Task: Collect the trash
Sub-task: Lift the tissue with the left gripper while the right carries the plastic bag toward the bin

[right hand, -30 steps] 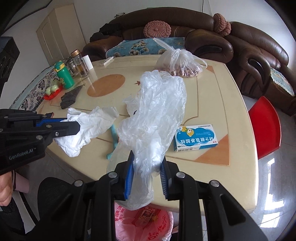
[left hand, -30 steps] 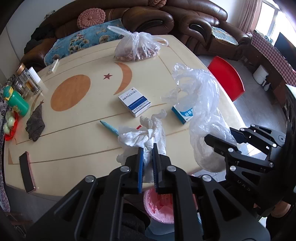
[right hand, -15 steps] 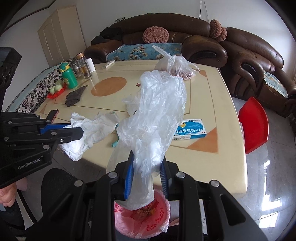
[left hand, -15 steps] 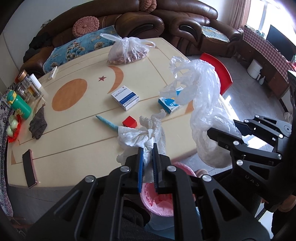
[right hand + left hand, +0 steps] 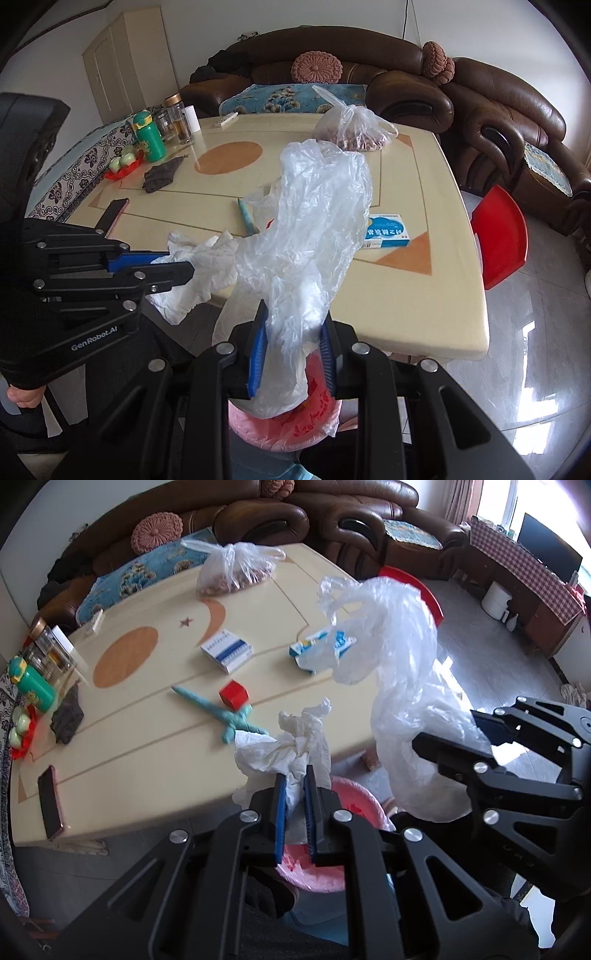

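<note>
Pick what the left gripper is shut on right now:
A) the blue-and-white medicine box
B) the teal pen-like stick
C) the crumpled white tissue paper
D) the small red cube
C: the left gripper pinches the crumpled white tissue paper, while the teal pen-like stick, small red cube and blue-and-white medicine box lie on the cream table.
</note>
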The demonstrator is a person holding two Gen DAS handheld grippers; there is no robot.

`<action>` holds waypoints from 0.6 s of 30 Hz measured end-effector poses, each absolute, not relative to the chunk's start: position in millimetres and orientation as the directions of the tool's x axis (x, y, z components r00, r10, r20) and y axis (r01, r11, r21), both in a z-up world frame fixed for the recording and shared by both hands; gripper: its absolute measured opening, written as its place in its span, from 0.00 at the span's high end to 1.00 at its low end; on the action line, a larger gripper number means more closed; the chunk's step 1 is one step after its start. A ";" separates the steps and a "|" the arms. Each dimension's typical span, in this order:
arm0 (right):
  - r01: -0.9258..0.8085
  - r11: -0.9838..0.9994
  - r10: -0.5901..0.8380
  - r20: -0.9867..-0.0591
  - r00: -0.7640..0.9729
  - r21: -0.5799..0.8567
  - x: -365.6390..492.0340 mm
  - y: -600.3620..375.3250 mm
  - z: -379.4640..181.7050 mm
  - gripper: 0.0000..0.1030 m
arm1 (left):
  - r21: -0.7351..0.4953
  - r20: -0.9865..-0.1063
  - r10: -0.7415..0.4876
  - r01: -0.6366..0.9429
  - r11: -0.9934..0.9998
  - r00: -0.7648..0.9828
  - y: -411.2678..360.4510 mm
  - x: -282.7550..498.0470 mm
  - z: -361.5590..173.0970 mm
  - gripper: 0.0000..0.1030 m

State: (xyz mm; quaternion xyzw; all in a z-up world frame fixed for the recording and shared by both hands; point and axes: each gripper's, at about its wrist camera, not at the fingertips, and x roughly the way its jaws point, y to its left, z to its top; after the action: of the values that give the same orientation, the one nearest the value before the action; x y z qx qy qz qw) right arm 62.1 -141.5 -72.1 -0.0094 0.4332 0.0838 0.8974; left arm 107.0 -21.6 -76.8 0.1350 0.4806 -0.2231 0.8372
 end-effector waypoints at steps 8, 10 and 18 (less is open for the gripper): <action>-0.163 0.986 0.132 -0.802 0.582 0.044 47.1 -141.5 -87.7 0.75 | 0.009 -0.884 -0.239 0.526 0.850 0.402 -22.6 89.3 -103.3 0.90; -0.168 0.985 0.132 -0.815 0.564 0.044 45.2 -139.9 -96.8 0.75 | 0.012 -0.889 -0.234 0.531 0.847 0.393 -24.1 85.7 -111.1 0.90; -0.171 0.984 0.130 -0.855 0.501 0.050 42.1 -141.4 -129.7 0.75 | -0.004 -0.912 -0.228 0.548 0.836 0.340 -25.8 76.6 -149.6 0.90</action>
State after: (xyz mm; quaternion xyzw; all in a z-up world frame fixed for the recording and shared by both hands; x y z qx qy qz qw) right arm 42.1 -141.4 -129.7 -0.0206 0.4918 0.0869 0.8661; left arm 76.6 -25.8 -149.6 0.1537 0.5211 -0.2413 0.8041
